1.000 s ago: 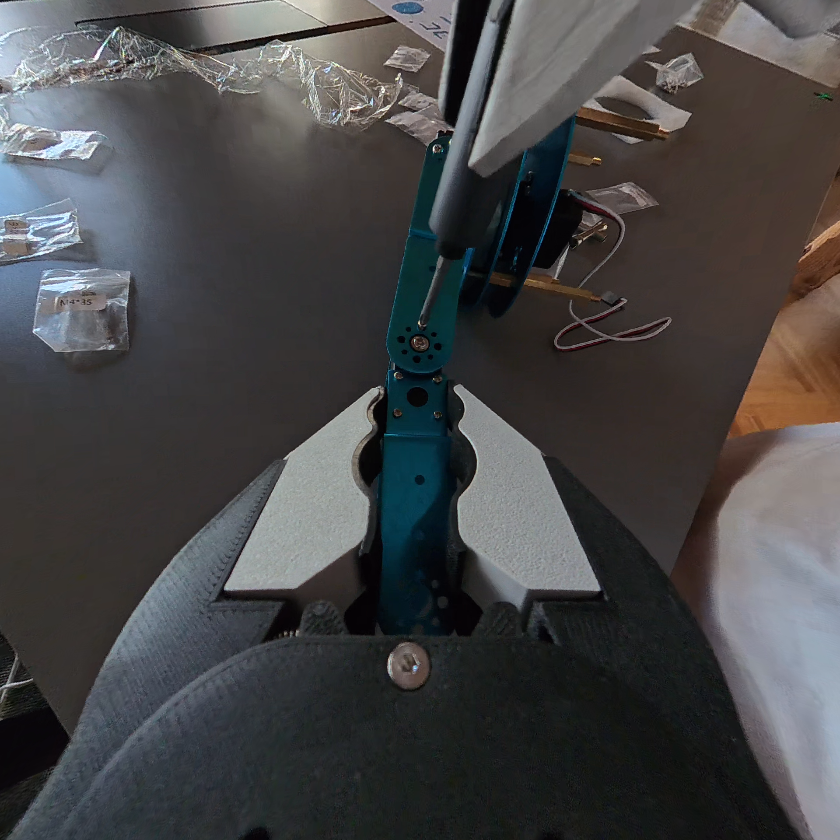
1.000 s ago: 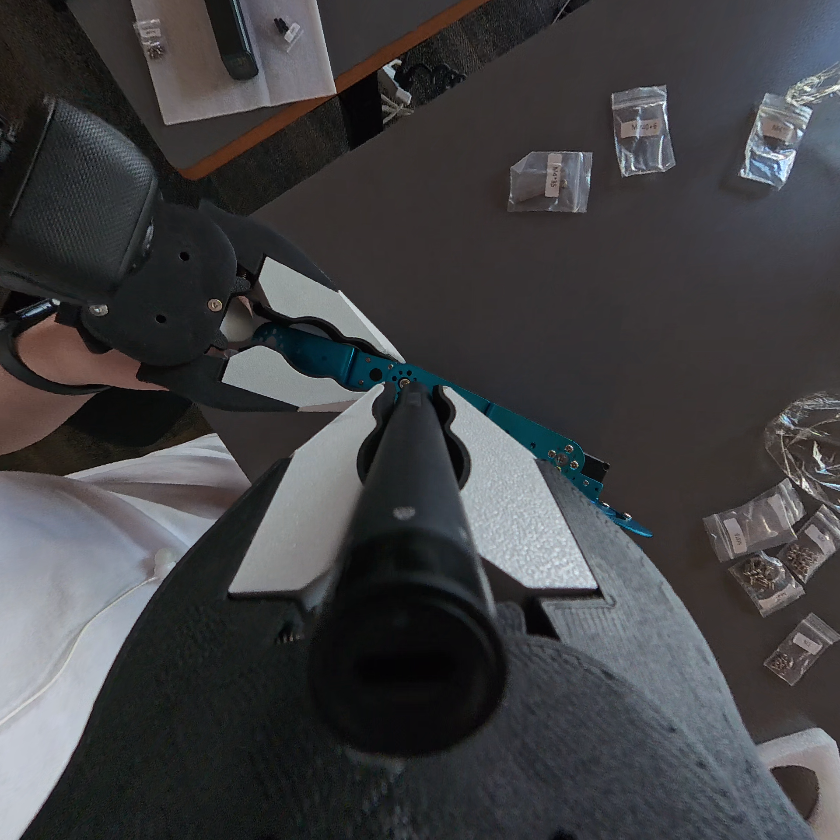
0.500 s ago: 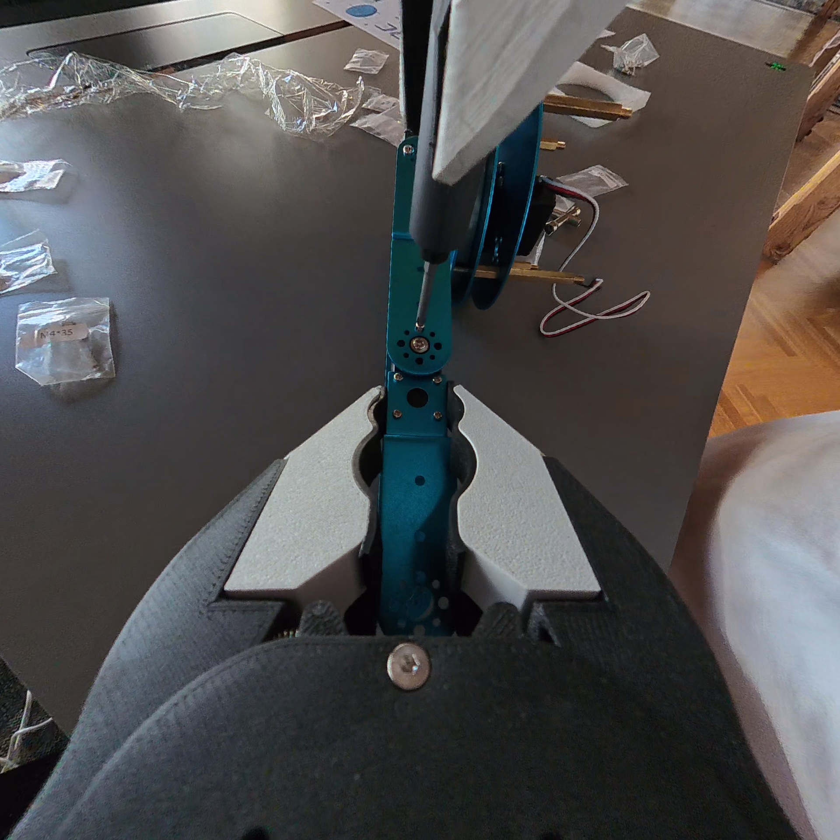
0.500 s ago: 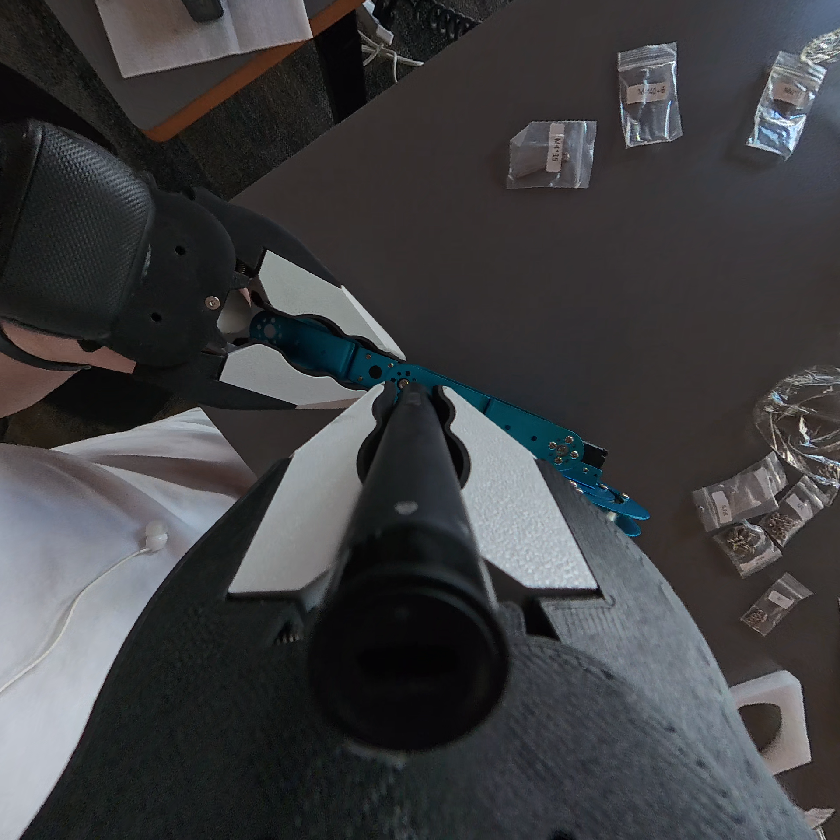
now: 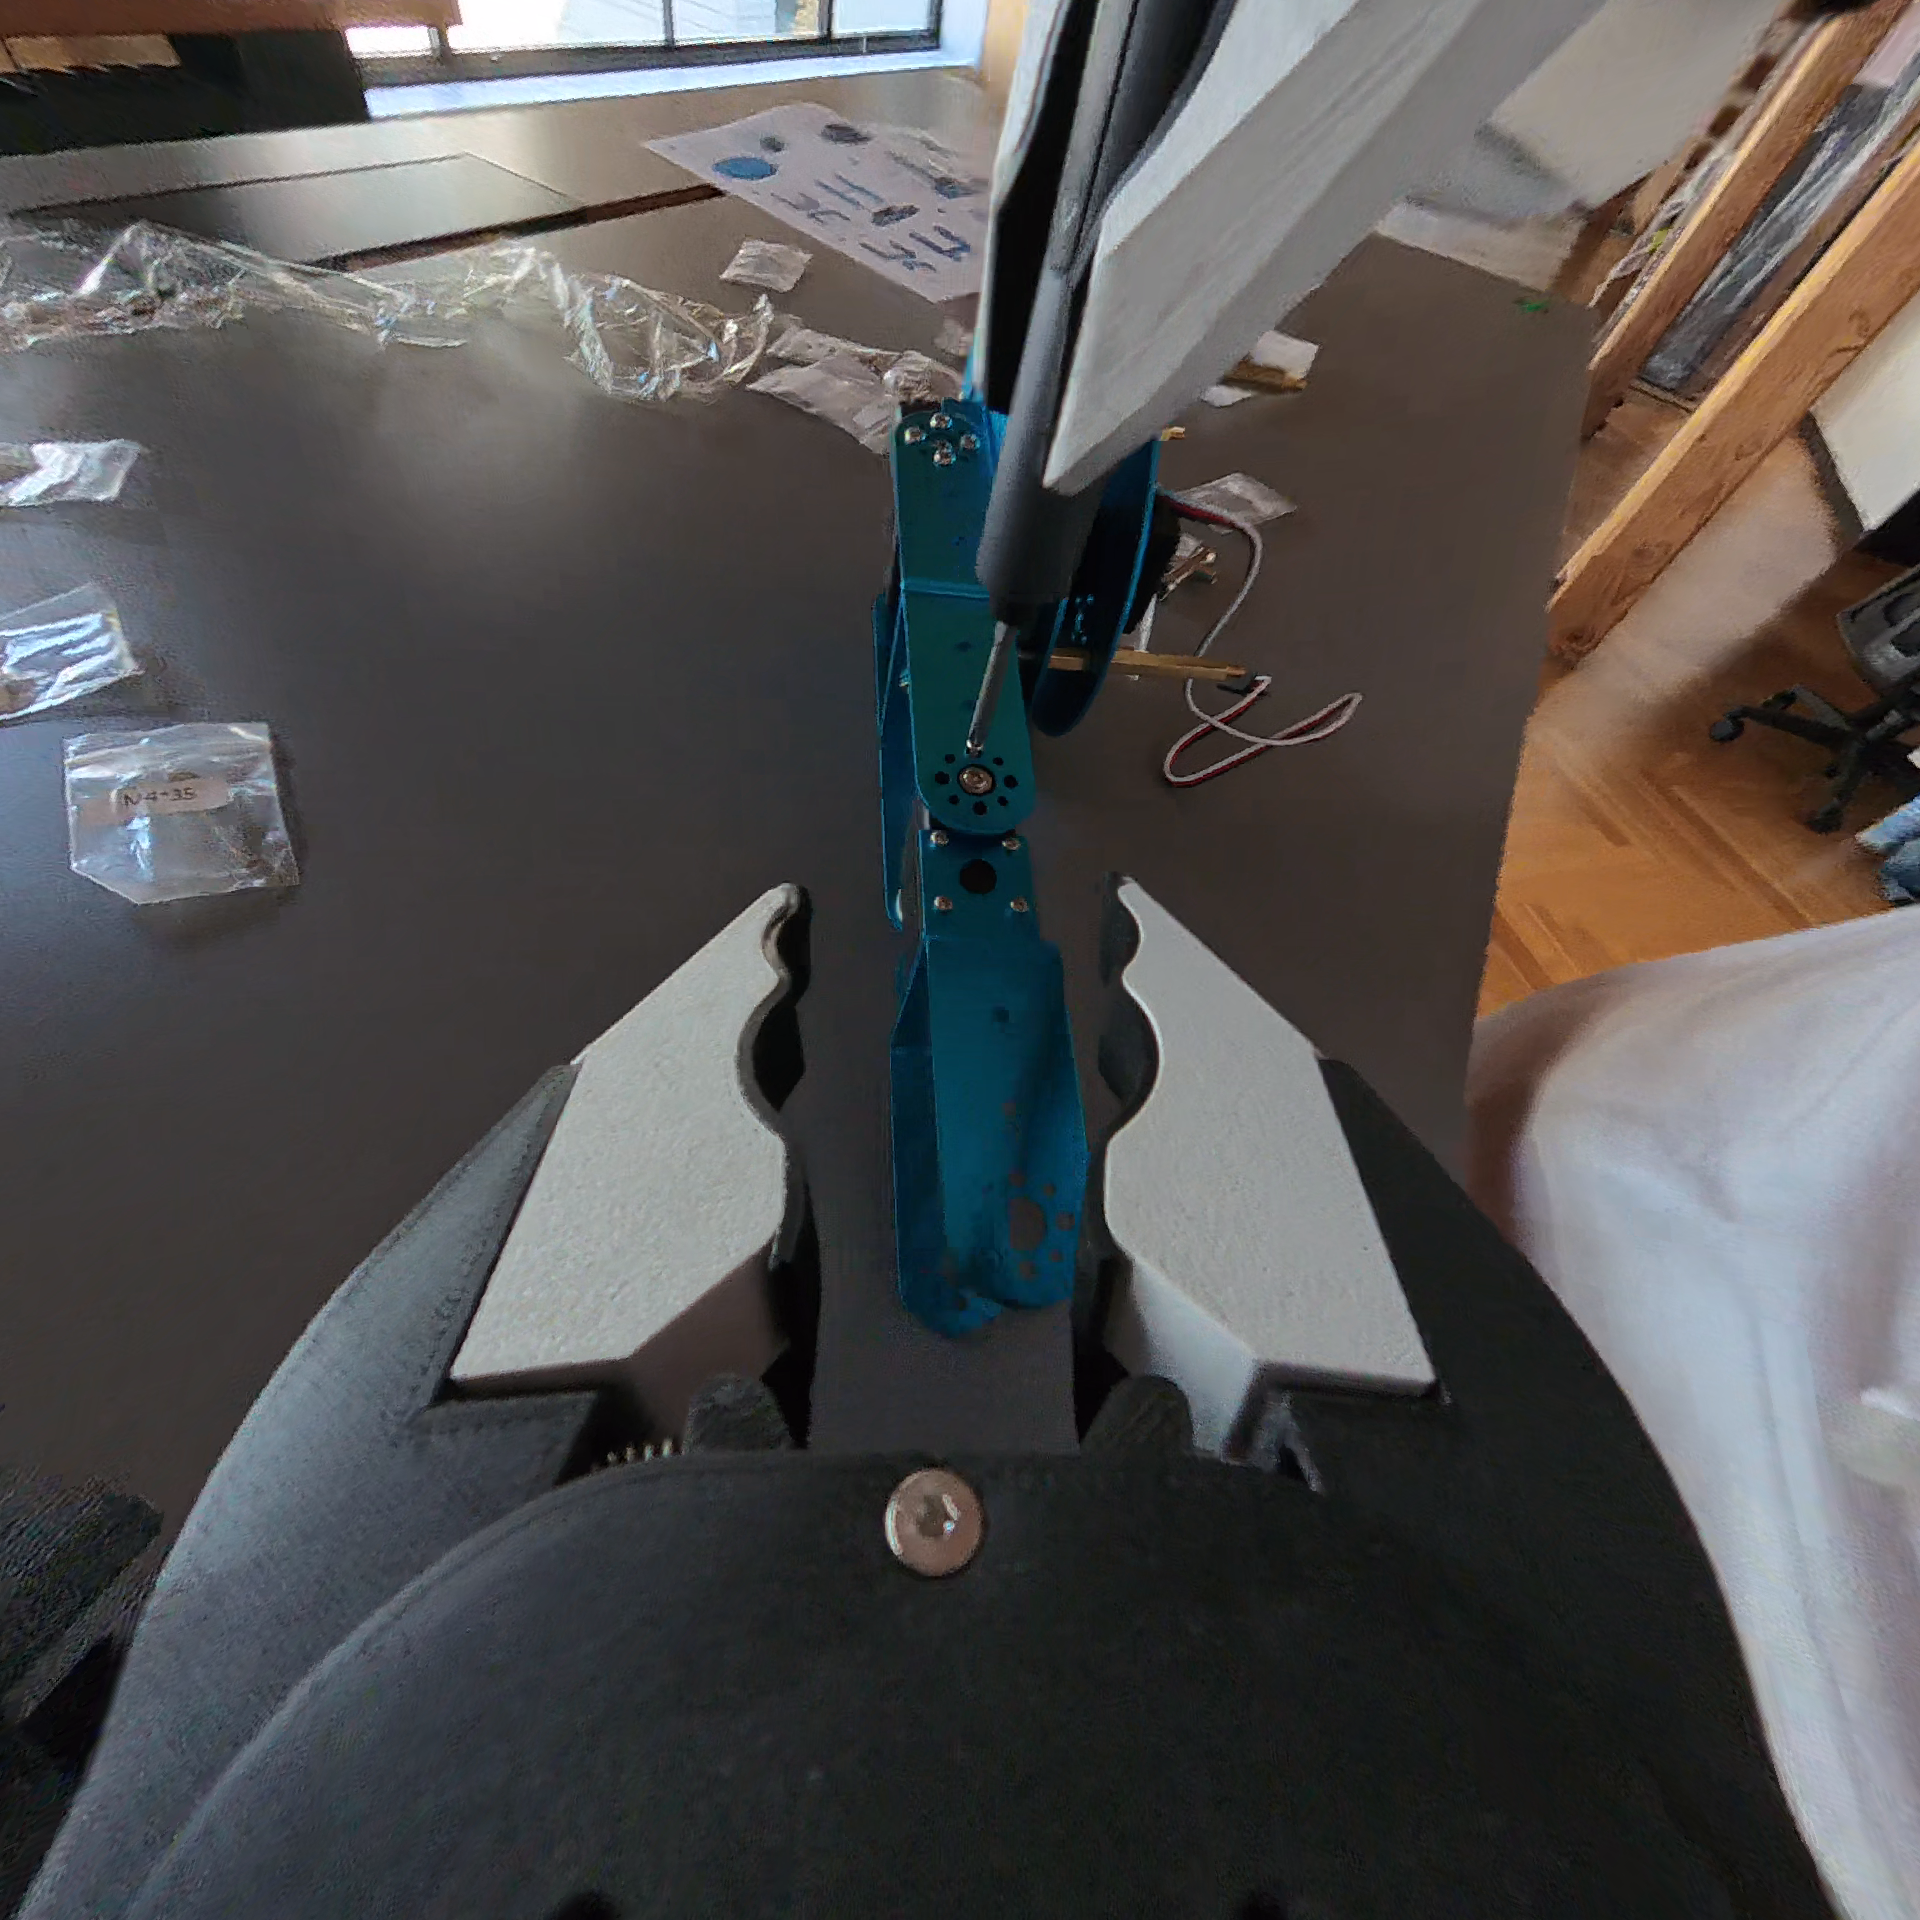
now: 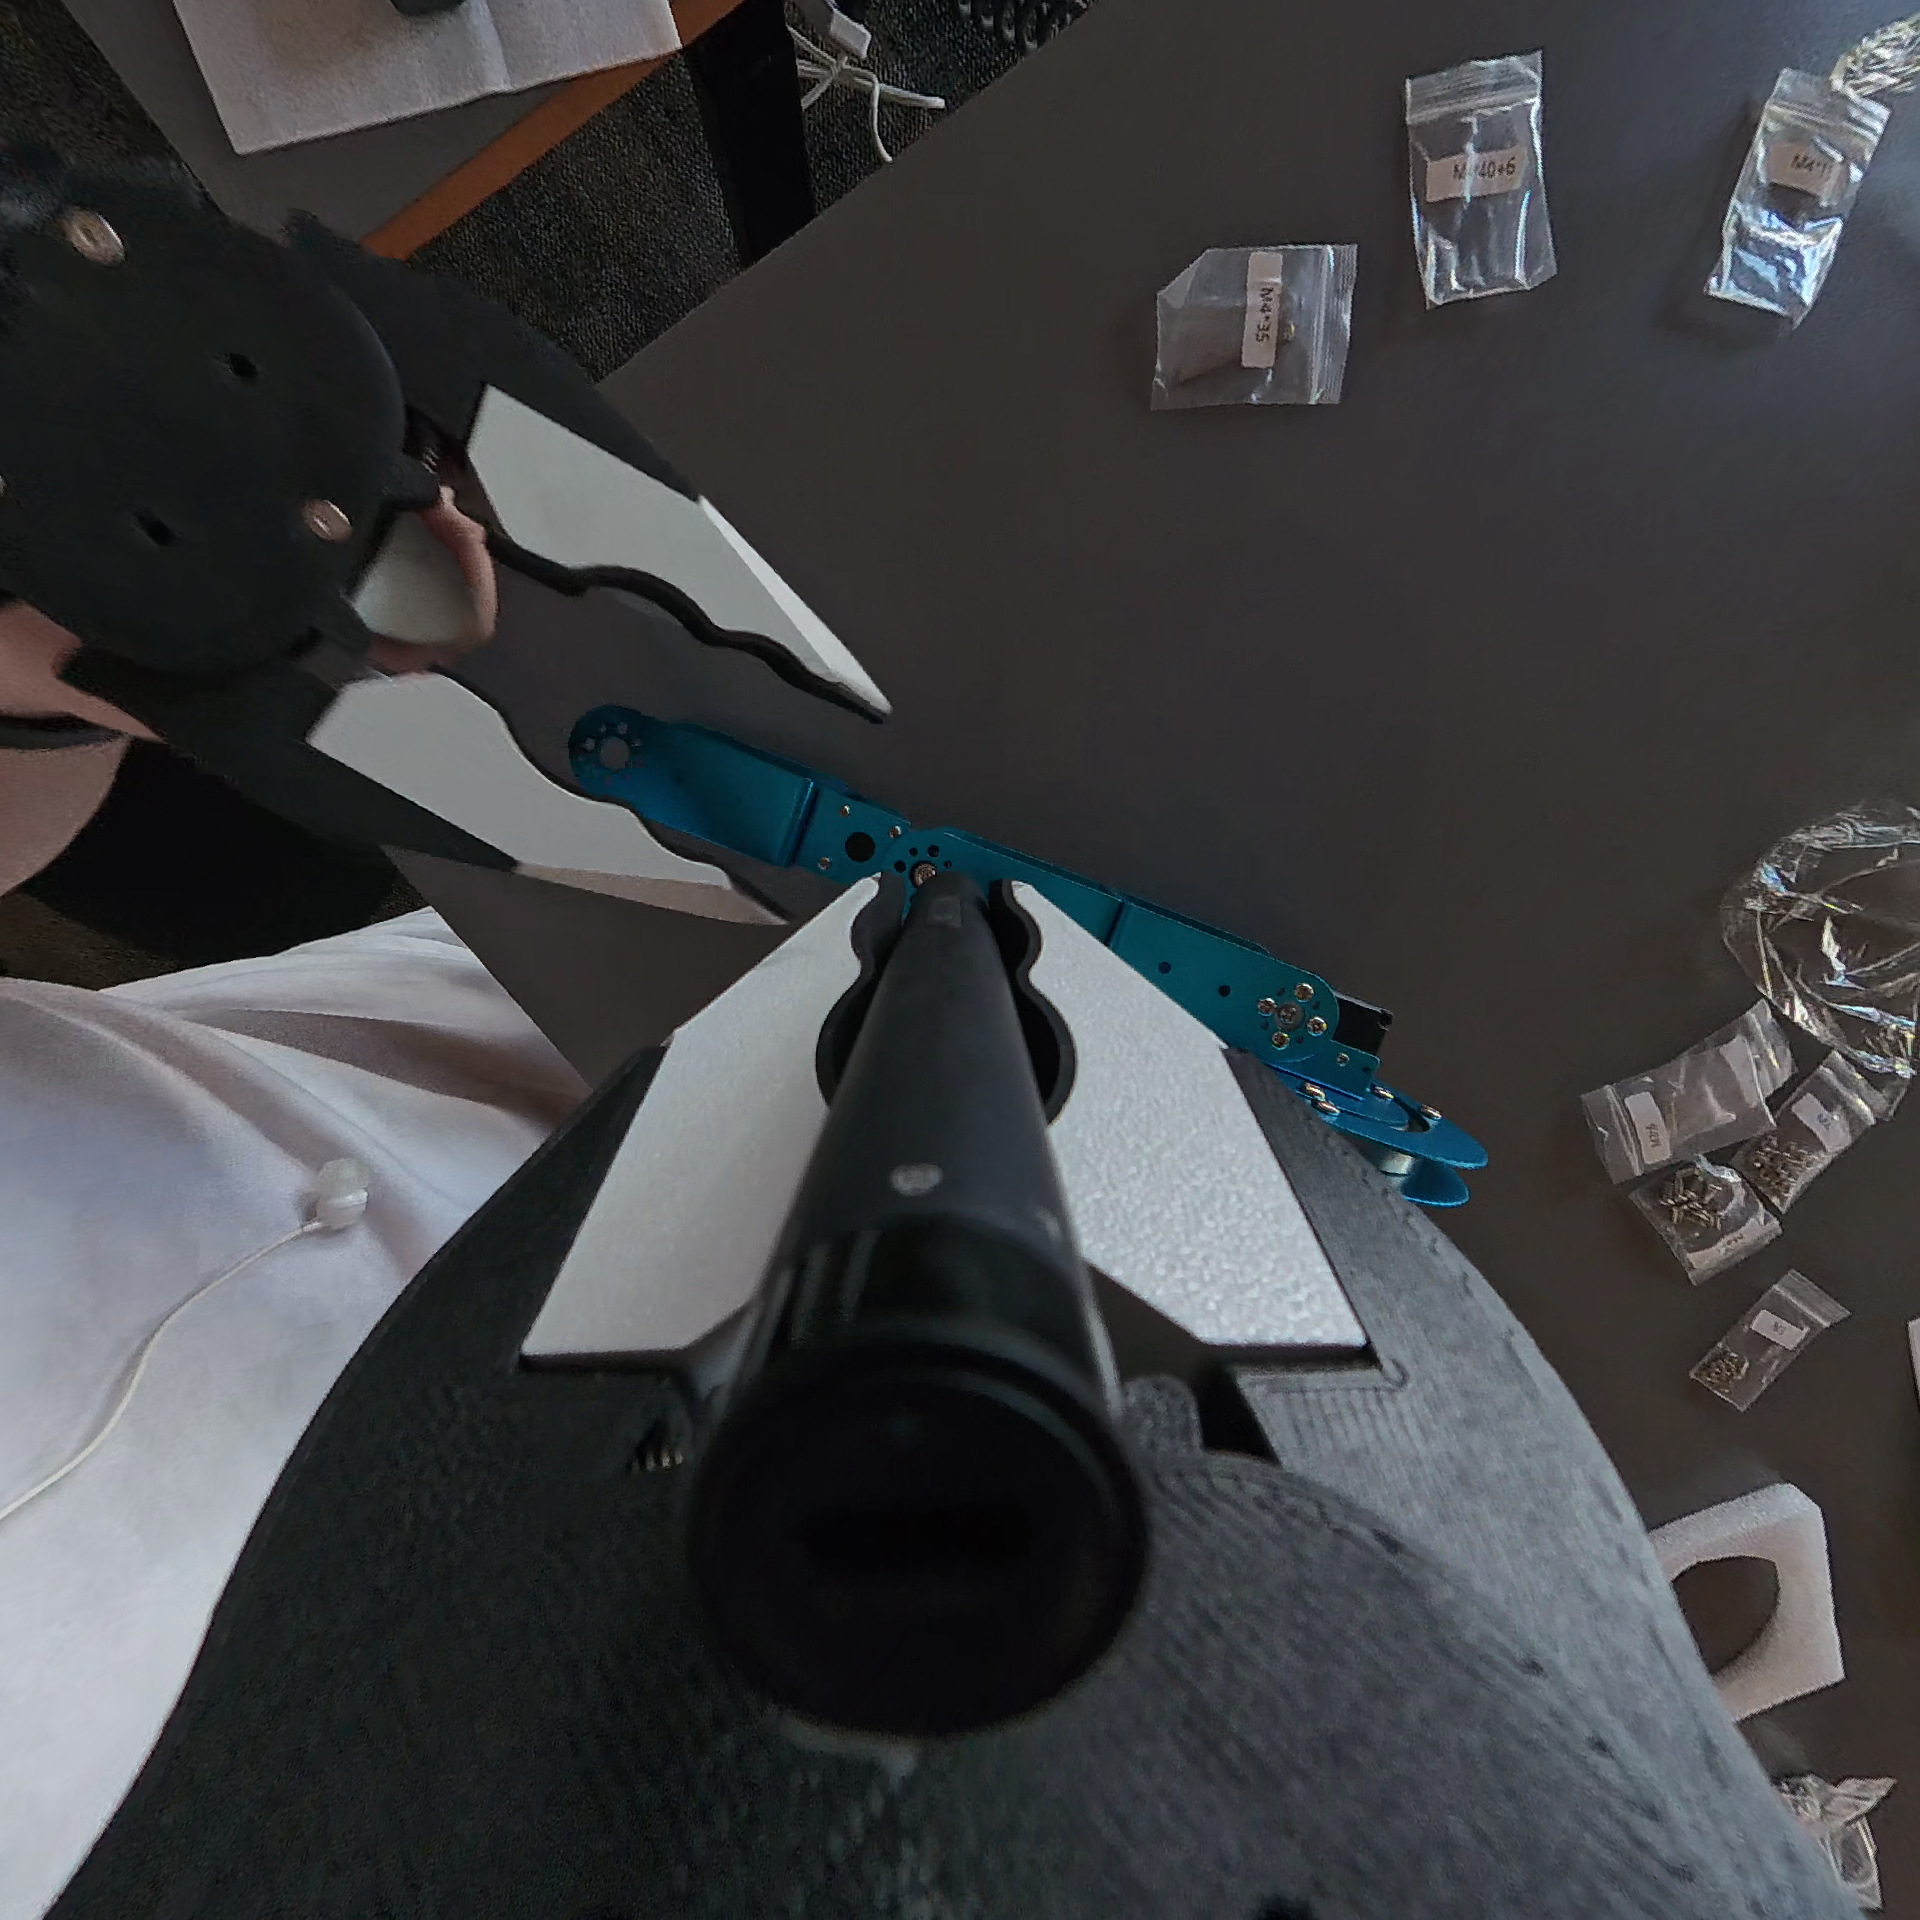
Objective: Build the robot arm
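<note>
Left gripper [image 5: 951, 1049] spread wide, straddling the near end of the blue metal arm [image 5: 982, 1122] on the dark table [image 5: 520, 675], no contact. Right gripper [image 6: 940, 904] clamps a black screwdriver [image 6: 935, 1195], tip at the joint screw [image 5: 975, 779]. Judged: driving that screw; tool must stay square.

Your left camera sits low and close, looking along the dark tabletop [image 5: 520, 623] toward the far window at the top of the frame. Your right camera looks steeply down from above, very near. Both views share the blue metal arm [image 5: 982, 1091] [image 6: 727, 795], centre in each frame.
</note>
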A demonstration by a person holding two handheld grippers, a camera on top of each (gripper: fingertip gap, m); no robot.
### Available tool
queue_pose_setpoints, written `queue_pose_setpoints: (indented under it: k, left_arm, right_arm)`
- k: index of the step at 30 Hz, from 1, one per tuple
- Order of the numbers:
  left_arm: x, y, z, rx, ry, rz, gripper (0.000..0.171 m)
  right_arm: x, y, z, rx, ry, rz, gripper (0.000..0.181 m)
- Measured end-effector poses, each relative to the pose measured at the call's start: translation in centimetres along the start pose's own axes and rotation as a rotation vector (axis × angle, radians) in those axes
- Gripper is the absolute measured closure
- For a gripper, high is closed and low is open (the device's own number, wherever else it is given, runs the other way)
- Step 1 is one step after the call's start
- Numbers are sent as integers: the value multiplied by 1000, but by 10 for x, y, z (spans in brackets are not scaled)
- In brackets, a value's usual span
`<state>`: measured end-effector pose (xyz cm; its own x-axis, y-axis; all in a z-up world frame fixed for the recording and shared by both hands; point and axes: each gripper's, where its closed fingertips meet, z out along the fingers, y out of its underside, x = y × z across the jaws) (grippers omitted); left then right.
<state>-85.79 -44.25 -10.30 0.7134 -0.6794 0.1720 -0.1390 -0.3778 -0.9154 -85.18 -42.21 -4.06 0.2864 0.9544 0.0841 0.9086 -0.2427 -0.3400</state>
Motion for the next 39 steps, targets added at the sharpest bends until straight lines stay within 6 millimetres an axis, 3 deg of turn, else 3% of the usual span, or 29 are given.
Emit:
queue_pose_setpoints:
  k: [4, 10, 13, 18, 39]
  left_arm:
    - [2, -29, -18, 118, 112, 32, 132]
    - [13, -59, 5, 135, 184, 241, 138]
    - [13, -63, 16, 104, 194, 309, 145]
    - [17, -65, 19, 104, 227, 391, 151]
    - [14, -66, 19, 135, 288, 324, 156]
  right_arm:
    - [0, 0, 0, 9, 1, 3, 161]
    - [1, 0, 0, 18, -6, 12, 162]
    - [1, 0, 0, 22, -6, 12, 162]
    - [2, -1, 0, 31, -5, 8, 162]
    - [5, -8, 0, 91, -65, -128, 162]
